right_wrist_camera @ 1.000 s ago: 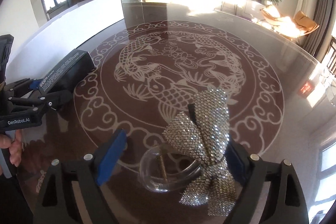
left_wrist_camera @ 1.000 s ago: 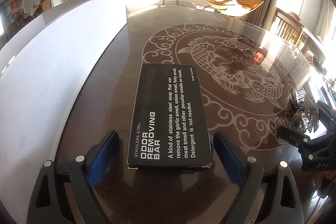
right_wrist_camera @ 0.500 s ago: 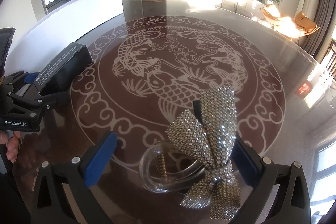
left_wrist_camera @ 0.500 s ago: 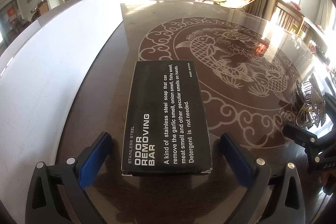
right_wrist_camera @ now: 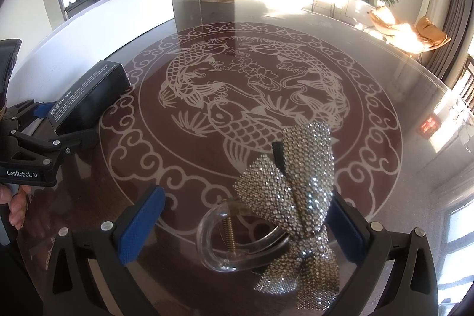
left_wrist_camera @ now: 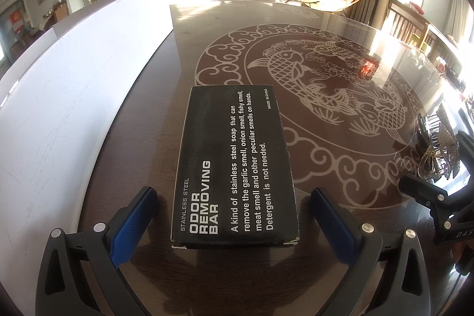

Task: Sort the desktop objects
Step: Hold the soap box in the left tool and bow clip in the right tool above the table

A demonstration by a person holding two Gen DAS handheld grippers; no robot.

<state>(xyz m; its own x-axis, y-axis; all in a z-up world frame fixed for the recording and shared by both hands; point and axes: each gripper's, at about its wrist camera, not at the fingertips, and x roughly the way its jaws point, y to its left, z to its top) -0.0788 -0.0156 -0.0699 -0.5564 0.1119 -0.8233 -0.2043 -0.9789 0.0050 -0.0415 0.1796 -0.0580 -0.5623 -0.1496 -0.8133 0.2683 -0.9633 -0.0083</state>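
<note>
The left tool (left_wrist_camera: 234, 215) is spread wide, its blue pads on either side of the near end of a black box (left_wrist_camera: 234, 165) and clear of it. The box lies flat on the desk (left_wrist_camera: 340, 144), close beside a white board (left_wrist_camera: 74, 108). The right tool (right_wrist_camera: 246, 224) is also spread, straddling a rhinestone bow hair clip (right_wrist_camera: 293, 194) that rests on the desk with its clear plastic clamp (right_wrist_camera: 213, 242) toward the camera; whether the right-hand pad touches the bow cannot be told. Both items appear lined up for pickup, so the step in hand is probably grasping. The next move likely calls for closing each tool squarely, the right one gently on the uneven, glittery bow.
</note>
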